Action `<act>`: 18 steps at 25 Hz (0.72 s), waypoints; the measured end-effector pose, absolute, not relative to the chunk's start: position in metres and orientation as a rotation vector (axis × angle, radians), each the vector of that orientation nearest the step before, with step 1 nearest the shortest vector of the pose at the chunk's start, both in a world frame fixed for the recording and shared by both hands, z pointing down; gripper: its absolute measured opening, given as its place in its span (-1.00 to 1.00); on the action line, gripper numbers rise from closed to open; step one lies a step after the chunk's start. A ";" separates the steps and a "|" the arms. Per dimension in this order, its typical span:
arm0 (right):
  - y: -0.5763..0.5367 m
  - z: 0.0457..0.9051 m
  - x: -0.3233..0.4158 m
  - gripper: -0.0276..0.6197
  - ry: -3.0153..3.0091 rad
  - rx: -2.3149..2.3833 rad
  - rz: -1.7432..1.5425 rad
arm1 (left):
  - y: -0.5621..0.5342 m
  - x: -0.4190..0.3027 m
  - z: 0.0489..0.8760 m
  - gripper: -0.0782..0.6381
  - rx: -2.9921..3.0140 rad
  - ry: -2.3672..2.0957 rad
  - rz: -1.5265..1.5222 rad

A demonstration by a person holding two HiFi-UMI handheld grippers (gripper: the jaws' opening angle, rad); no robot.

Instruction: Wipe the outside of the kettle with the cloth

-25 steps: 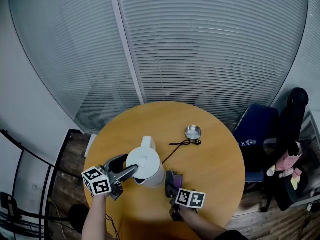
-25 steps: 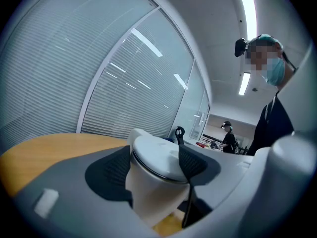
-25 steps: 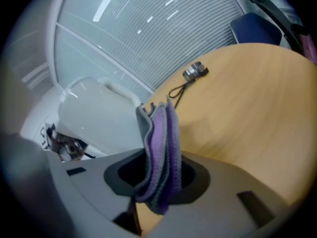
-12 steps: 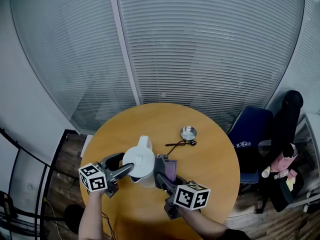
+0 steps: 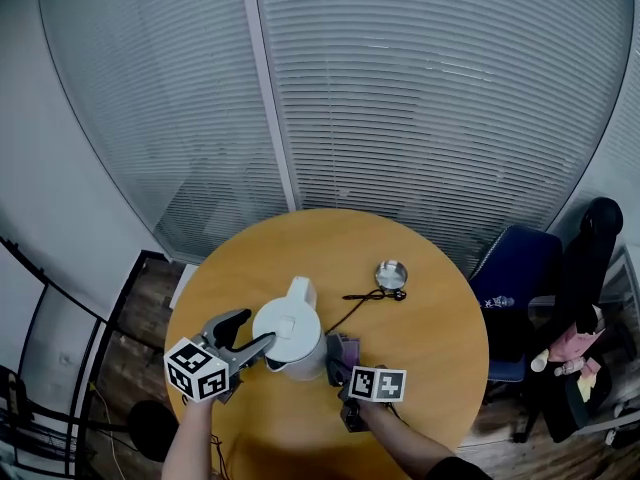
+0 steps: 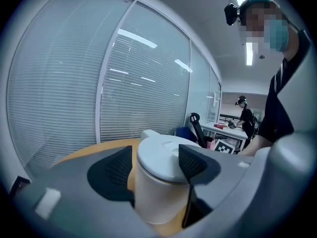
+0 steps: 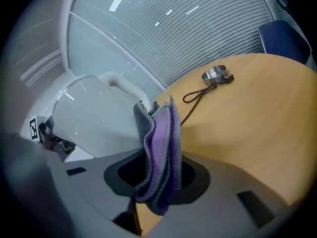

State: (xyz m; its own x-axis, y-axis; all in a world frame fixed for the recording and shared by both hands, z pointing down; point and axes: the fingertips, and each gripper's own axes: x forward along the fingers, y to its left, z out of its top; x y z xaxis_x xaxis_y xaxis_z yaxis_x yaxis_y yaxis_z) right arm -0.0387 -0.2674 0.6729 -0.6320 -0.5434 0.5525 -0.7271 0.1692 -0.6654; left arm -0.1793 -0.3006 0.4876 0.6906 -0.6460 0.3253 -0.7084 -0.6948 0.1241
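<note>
The right hand-held gripper (image 7: 157,177) is clenched on the cloth (image 7: 161,148). The cloth is a folded purple and grey piece that stands up out of the jaws, with a short end hanging below them. Its upper part lies right against the right side of the kettle (image 5: 290,333), though I cannot tell how firmly it presses.

The left hand-held gripper (image 5: 257,328) comes in from the near left with its jaws wide apart. It grips nothing. The kettle stands just ahead of and between the two dark pads. The nearer jaw reaches up to the kettle's left side, and a strip of bare worktop (image 5: 420,348) shows between the other pad and the white wall.

The kettle sits a little near and left of the middle of the round wooden worktop. It is upright, with its long axis vertical and its lid closed on top. Its handle points toward the far side, to the slatted glass wall (image 5: 450,118).

I count one kettle, one cloth and two hand-held grippers. Farther right on the worktop, well apart from the kettle, lies one small round metal dish (image 5: 391,273). One thin black cord (image 5: 360,298) runs from it back toward the kettle. One blue chair (image 5: 515,278) stands just off the right edge of the worktop.
</note>
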 end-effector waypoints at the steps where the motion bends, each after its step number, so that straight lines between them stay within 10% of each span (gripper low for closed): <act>1: -0.268 0.684 -0.039 -0.55 -2.219 1.239 1.451 | -0.301 -0.180 0.488 0.05 2.657 -1.093 0.389; 18: -0.307 0.608 -0.018 -0.55 -2.451 1.223 1.021 | -0.300 -0.186 0.489 0.04 2.644 -1.069 0.331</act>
State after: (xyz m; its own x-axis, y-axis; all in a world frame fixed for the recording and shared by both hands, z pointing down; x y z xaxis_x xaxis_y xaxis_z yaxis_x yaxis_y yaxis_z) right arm -0.0179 -0.3072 0.6077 -0.6301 -0.6177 0.4705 -0.7690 0.4127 -0.4882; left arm -0.1855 -0.2995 0.4886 0.7018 -0.6423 0.3082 -0.7040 -0.6914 0.1622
